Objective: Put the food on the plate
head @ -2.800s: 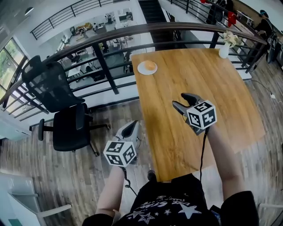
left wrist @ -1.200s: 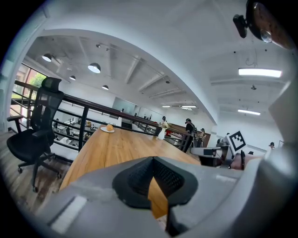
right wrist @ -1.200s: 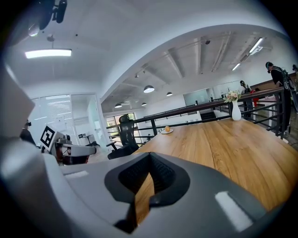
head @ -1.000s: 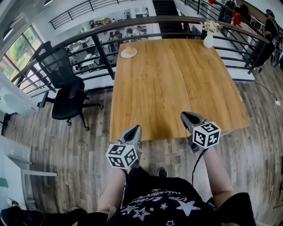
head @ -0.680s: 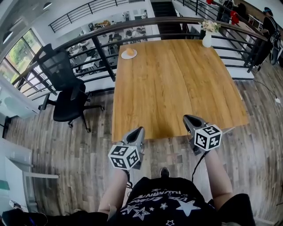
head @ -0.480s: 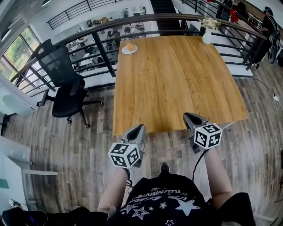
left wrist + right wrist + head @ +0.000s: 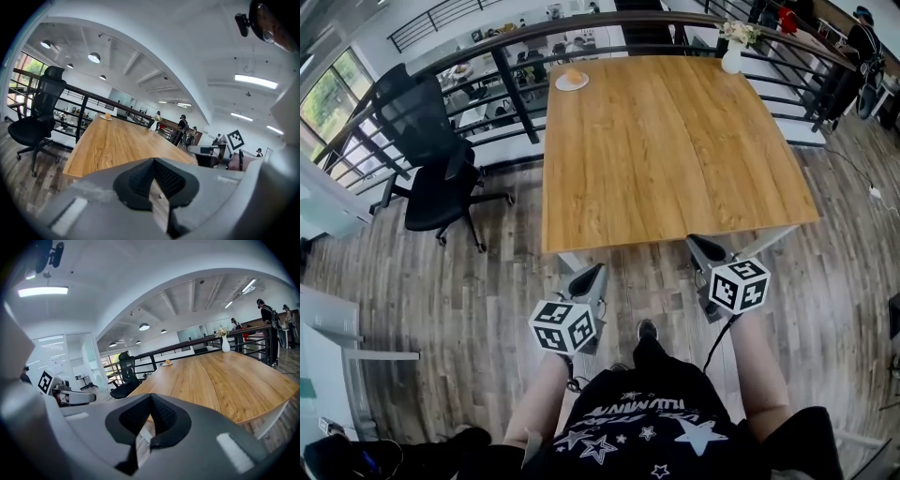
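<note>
A white plate (image 7: 572, 82) with a round orange-brown piece of food (image 7: 573, 75) on it stands at the far left corner of the wooden table (image 7: 675, 150). Both grippers hang over the floor, just short of the table's near edge. My left gripper (image 7: 594, 273) is shut and holds nothing. My right gripper (image 7: 701, 246) is shut and empty too. In the left gripper view the plate (image 7: 106, 117) is small and far beyond the shut left gripper (image 7: 153, 161). The right gripper view shows the plate (image 7: 167, 363) far off past the shut right gripper (image 7: 151, 397).
A white vase with flowers (image 7: 731, 58) stands at the table's far right corner. A black office chair (image 7: 431, 178) is on the wood floor to the left. A dark railing (image 7: 511, 89) runs behind the table. People (image 7: 183, 126) stand in the distance.
The view has drawn back from the table. Both grippers, earlier over the table's near edge, now hang over the floor in front of it. Their jaws stay shut.
</note>
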### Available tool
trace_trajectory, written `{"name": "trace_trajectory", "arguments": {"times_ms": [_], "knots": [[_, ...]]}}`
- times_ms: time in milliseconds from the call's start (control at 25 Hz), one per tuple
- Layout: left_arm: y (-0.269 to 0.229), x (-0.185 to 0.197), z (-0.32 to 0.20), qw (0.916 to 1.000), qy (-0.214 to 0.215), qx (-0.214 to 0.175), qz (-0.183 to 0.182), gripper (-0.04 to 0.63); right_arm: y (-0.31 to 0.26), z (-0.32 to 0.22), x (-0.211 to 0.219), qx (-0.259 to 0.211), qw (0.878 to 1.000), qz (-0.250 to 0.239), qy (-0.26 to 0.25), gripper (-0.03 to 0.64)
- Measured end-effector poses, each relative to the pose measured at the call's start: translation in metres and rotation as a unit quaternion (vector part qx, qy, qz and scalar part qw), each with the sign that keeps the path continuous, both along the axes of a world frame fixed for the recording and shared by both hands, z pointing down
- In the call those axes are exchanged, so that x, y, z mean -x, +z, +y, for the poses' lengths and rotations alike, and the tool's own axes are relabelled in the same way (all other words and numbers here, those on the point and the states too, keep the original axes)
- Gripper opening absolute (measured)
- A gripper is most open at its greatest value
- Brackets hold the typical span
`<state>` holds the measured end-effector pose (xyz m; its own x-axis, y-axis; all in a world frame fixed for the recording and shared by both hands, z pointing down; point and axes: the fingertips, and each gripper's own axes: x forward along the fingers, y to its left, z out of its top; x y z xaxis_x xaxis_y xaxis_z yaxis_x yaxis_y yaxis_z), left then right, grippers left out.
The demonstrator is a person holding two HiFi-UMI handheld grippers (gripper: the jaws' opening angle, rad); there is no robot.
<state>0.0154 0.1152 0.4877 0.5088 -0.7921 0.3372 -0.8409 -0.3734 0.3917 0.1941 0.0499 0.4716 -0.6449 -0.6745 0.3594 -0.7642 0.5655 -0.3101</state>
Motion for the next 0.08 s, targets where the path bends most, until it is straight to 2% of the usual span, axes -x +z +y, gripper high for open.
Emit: {"name": "trace_trajectory", "arguments": {"times_ms": [80], "knots": [[0.0014,0.0005,0.0116,1.0000,0.004,0.001,0.001,0.002,0.0015,0.0133,0.0001,0.003,1.000,0.000,0.004,0.000]]}}
